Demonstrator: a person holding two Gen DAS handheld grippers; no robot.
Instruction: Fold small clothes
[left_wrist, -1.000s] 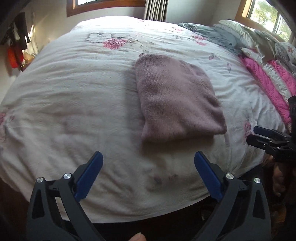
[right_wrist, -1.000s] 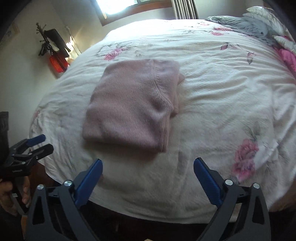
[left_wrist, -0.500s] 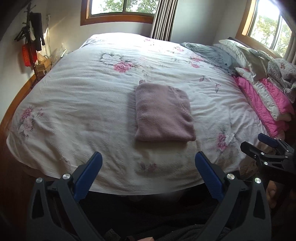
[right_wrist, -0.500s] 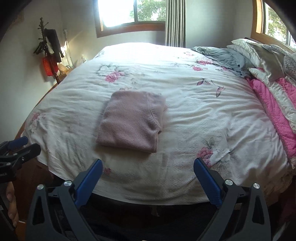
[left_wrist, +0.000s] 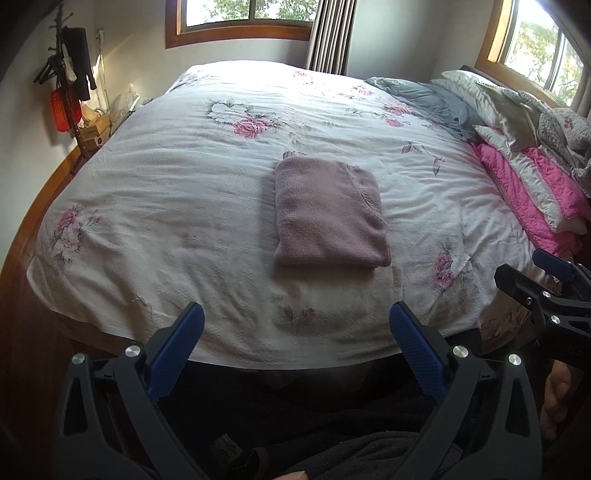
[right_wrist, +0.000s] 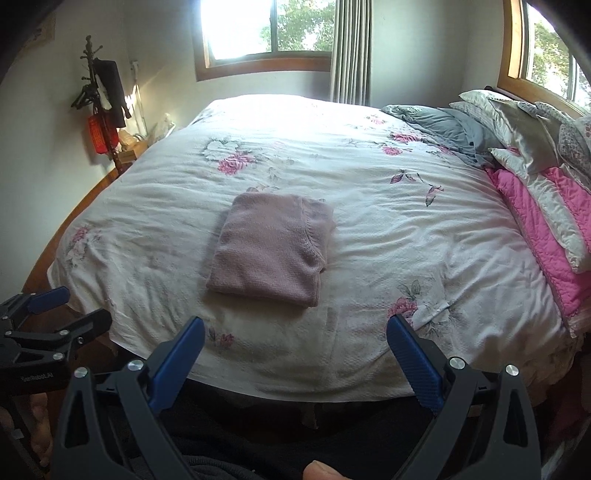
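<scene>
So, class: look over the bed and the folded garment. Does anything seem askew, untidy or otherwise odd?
Little stands out. The folded mauve knit garment lies as a fairly neat rectangle on the white floral bedspread, though an under layer pokes out along its right edge. Both hand-held grippers are open and clear of it.

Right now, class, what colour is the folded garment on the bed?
Dusty mauve-pink garment, plain knit; clearest in the left wrist view.

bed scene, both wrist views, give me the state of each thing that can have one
mauve sweater: folded into a compact rectangle, lying flat on the bedspread, untouched
left hand-held gripper: open, empty, off the bed's near edge
right hand-held gripper: open, empty, off the bed's near edge
floral bedspread: spread out, lightly wrinkled
curtain: drawn to one side
pillows: piled at the right side
</scene>
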